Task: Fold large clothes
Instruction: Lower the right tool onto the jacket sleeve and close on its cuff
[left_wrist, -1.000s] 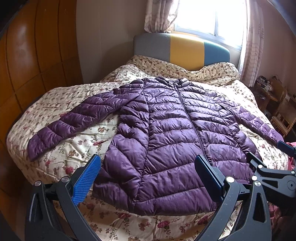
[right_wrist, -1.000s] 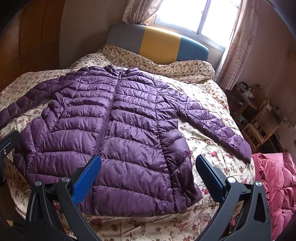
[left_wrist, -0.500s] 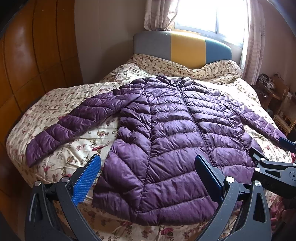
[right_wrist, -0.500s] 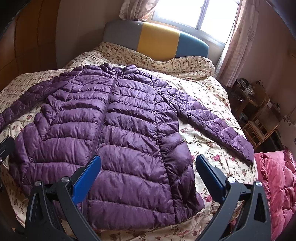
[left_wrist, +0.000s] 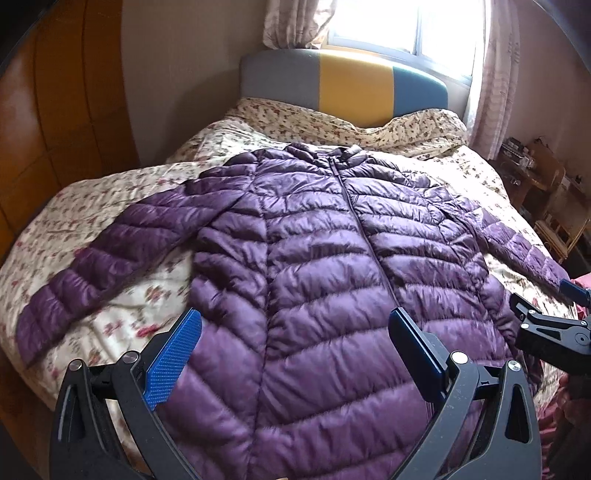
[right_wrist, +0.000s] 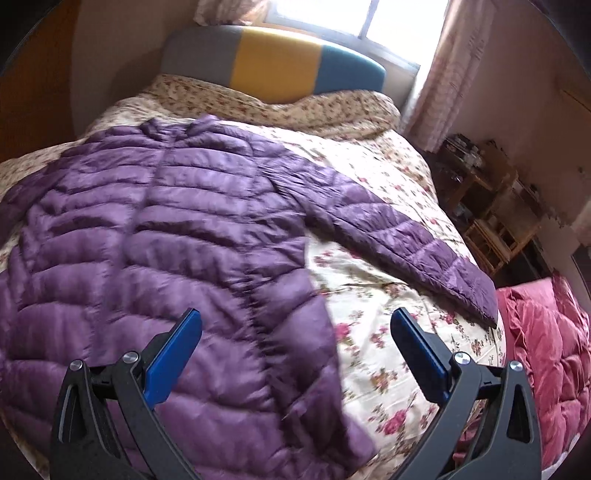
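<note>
Both my tools, left tool (left_wrist: 295, 354) and right tool (right_wrist: 295, 354), gape empty above the puffer jacket (left_wrist: 332, 277); its slick quilting could slip a shallow pinch.

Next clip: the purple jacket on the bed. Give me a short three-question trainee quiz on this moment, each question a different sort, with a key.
1. True or false: the purple puffer jacket lies front up on the floral bedspread with both sleeves spread outward.
2. Multiple choice: the left hand-held gripper is A) shut on the hem, B) open over the lower part of the jacket, C) gripping a sleeve.
3. Fill in: in the right wrist view, the right hand-held gripper is open, and beyond the bed's right edge lies a ____ quilt.

Key: 1 true; 2 B; 3 pink.
</note>
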